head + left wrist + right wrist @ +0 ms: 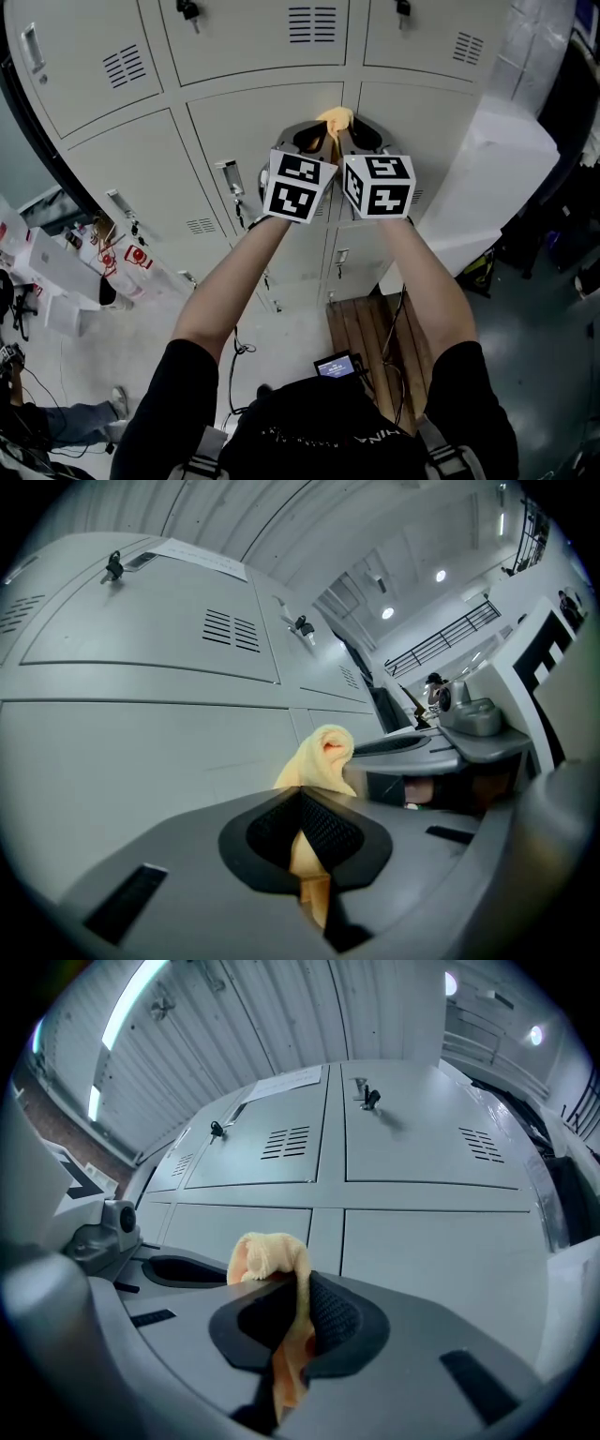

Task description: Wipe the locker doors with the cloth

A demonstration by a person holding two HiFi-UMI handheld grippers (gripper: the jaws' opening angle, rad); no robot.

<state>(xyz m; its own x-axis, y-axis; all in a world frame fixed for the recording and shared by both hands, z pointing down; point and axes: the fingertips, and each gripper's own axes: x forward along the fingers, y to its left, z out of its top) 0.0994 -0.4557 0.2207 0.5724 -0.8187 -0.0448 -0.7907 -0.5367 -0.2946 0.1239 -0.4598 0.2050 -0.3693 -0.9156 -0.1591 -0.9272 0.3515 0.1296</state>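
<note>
A bank of pale grey locker doors fills the far half of the head view. Each door is a flat panel with a small block of vent slots, and keys hang in the locks of the upper row. On the floor near the person, right of centre, lies a slatted wooden board.

Both forearms reach forward side by side, the marker cubes almost touching. The left gripper and the right gripper are held close in front of the middle door of the second row, at its right edge.

The left gripper has its jaws pressed together on a fold of the cloth, which runs down through the ribbed pads and out below them. The right gripper is likewise clamped on the cloth, with a strip of it hanging under the pads.

The cloth is soft, pale yellow with an orange tint in its folds, and bunched into a small rounded knot. This knot stands up between the two gripper tips, just in front of the door seam. It seems to lie against the metal, though no view shows the contact plainly.
</note>
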